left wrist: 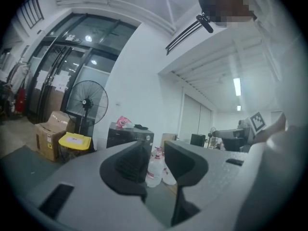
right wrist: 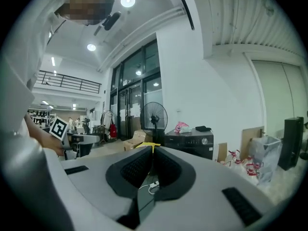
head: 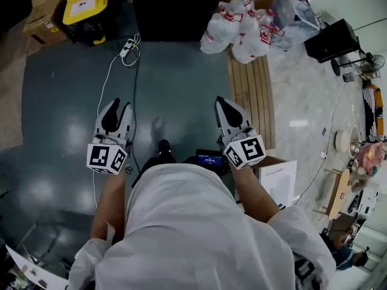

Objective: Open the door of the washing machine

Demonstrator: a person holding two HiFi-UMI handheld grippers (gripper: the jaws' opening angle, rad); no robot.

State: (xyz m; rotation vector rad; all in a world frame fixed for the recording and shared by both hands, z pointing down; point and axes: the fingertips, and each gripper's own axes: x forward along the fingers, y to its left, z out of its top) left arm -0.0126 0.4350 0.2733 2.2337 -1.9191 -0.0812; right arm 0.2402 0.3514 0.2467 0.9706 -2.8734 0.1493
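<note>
Black washing machine (head: 175,11) between yellow bin (head: 86,3), water bottles (head: 233,29).

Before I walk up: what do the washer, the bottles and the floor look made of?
Washer: dark satin casing, painted metal or plastic; can't tell which.
Bottles: clear plastic, see-through with red labels.
Floor: smooth grey coating, glossy enough to reflect the lights, maybe vinyl or sealed concrete.

Dark grey floor (head: 175,83) — white power strip (head: 128,46) w/ cable lies on it. Yellow-lid bin (head: 87,5) & cardboard box (head: 41,18) stand top left, black washer (head: 175,8) next to them. Water bottles (head: 237,26) are bunched at the end of the wooden slats (head: 251,92) — right side.
</note>
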